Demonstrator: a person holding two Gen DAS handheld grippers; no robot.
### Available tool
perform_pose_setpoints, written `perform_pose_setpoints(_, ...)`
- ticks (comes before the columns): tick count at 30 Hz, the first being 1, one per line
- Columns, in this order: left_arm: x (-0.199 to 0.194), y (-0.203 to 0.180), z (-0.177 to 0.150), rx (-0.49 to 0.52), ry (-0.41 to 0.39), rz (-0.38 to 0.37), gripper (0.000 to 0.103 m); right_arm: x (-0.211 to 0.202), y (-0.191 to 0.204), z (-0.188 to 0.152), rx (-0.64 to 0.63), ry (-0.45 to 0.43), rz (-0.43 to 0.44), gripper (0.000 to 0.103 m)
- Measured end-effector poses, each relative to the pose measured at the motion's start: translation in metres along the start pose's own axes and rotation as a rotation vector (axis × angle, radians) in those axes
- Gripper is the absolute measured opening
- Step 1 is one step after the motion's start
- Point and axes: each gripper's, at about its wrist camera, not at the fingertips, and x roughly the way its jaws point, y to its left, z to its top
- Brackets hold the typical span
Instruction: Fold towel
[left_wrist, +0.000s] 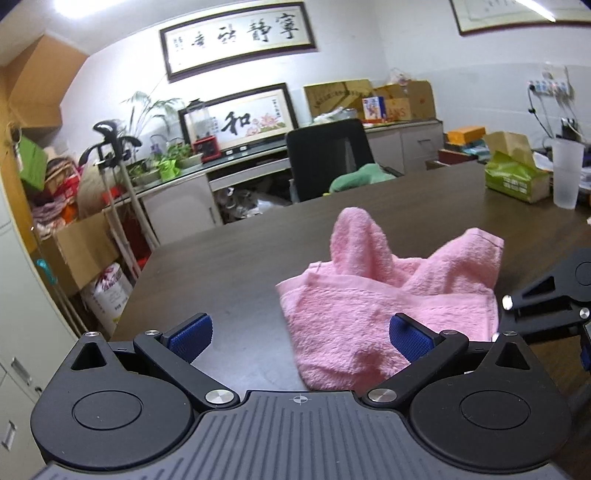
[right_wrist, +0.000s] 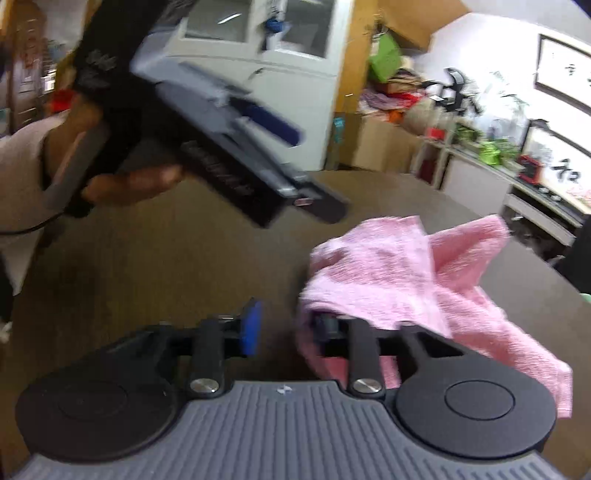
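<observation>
A pink towel lies crumpled on the dark wooden table, with two corners standing up. My left gripper is open just above the table; its right pad rests over the towel's near edge. In the right wrist view the towel lies ahead and to the right. My right gripper is open with a narrow gap; its left pad is bare and its right finger is hidden under a fold of towel. The left gripper shows there, blurred, held in a hand above the table.
A green tissue box and a frosted plastic cup stand at the table's far right. A black office chair with a green cloth sits behind the far edge. Boxes and shelves fill the left wall.
</observation>
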Motion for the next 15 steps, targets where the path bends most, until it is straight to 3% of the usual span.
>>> perform_pose_setpoints(6, 0.005, -0.015, 0.0, 0.033, 0.006, 0.01, 0.103, -0.024, -0.009, -0.008, 0.006, 0.031, 0.051, 0.073)
perform_pose_setpoints(8, 0.003, -0.018, 0.003, 0.039, 0.003, 0.006, 0.103, -0.04, -0.018, -0.013, 0.016, 0.023, 0.016, 0.081)
perform_pose_setpoints(10, 0.001, -0.023, 0.008, 0.055, -0.007, 0.0, 0.103, -0.054, -0.028, -0.018, 0.042, 0.012, -0.005, 0.081)
perform_pose_setpoints(13, -0.001, -0.041, 0.015, 0.119, -0.028, 0.016, 0.103, -0.094, -0.06, -0.026, 0.183, -0.105, -0.139, 0.086)
perform_pose_setpoints(15, -0.001, -0.063, 0.014, 0.216, -0.057, 0.039, 0.103, -0.107, -0.075, -0.029, 0.277, -0.157, -0.221, 0.089)
